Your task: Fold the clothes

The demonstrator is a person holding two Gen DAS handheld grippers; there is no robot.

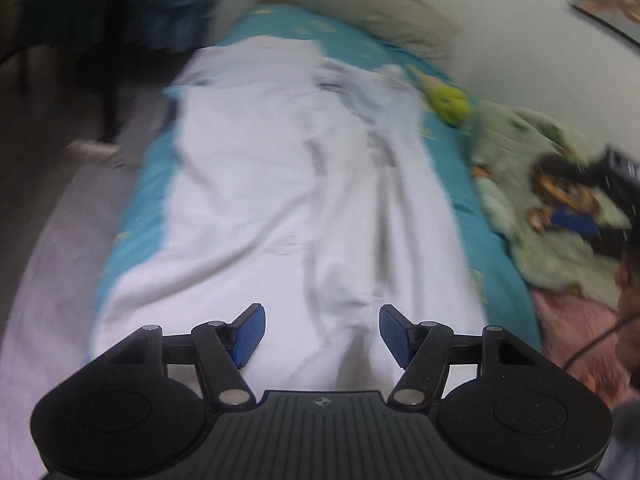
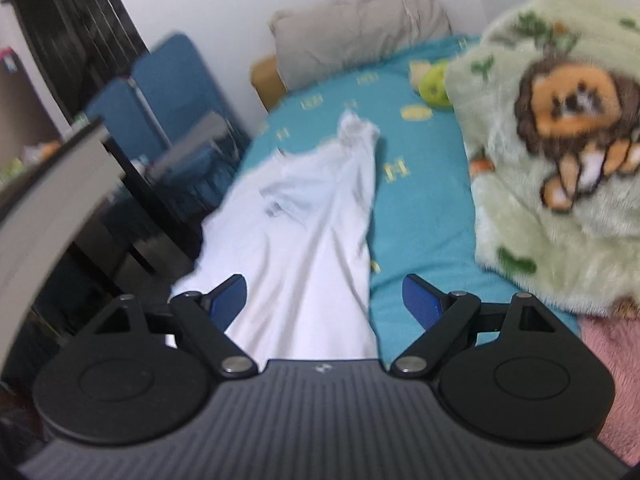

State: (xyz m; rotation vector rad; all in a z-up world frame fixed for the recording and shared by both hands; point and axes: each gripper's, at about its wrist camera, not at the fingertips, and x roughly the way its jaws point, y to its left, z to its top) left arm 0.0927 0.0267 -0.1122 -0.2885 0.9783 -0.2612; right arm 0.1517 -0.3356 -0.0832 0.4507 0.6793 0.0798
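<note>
A white garment lies stretched lengthwise on the turquoise bedsheet, wrinkled, with one long edge folded in over its middle. My left gripper hovers over its near end, blue pads apart with nothing between them. In the right wrist view the same garment runs away from me, a bunched tip pointing at the pillow. My right gripper stands open above the garment's near end and right edge, holding nothing.
A beige pillow lies at the head of the bed. A green fleece blanket with a lion print is heaped on the right, a pink cover beside it. A yellow-green toy lies near the pillow. Dark furniture and a blue chair stand left.
</note>
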